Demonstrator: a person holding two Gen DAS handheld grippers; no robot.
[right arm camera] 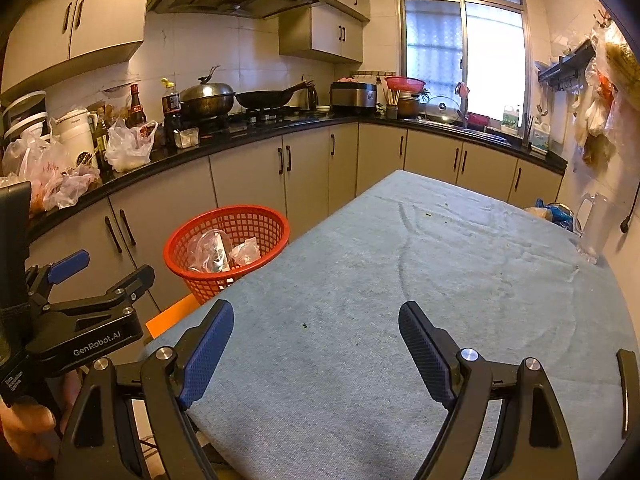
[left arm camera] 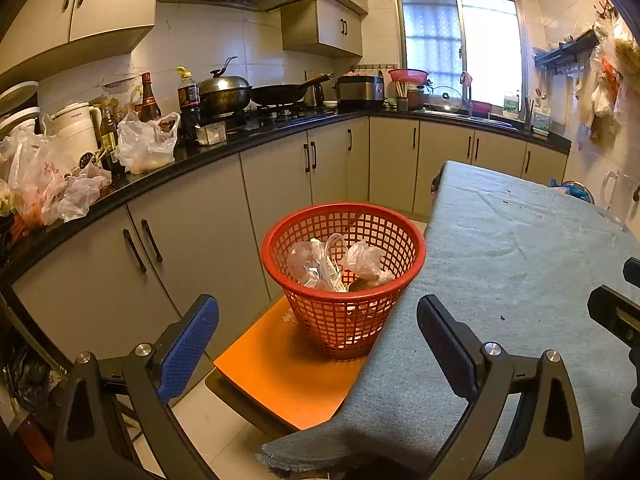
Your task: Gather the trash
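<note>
A red mesh basket (left arm camera: 344, 280) stands on an orange stool (left arm camera: 280, 376) against the table's left edge. Crumpled clear plastic trash (left arm camera: 332, 262) lies inside it. My left gripper (left arm camera: 318, 320) hovers just short of the basket, open and empty. In the right wrist view the same basket (right arm camera: 228, 248) sits at the left, with plastic trash (right arm camera: 224, 254) in it. My right gripper (right arm camera: 316, 328) stands open and empty over the light blue tablecloth (right arm camera: 400, 280). The left gripper's body (right arm camera: 88, 320), held by a hand, shows at the far left.
A black counter (left arm camera: 240, 140) with cabinets runs along the left and back, crowded with plastic bags (left arm camera: 146, 142), bottles, woks and a sink. A clear pitcher (right arm camera: 596, 224) stands at the table's far right edge. Small dark crumbs (right arm camera: 305, 325) dot the cloth.
</note>
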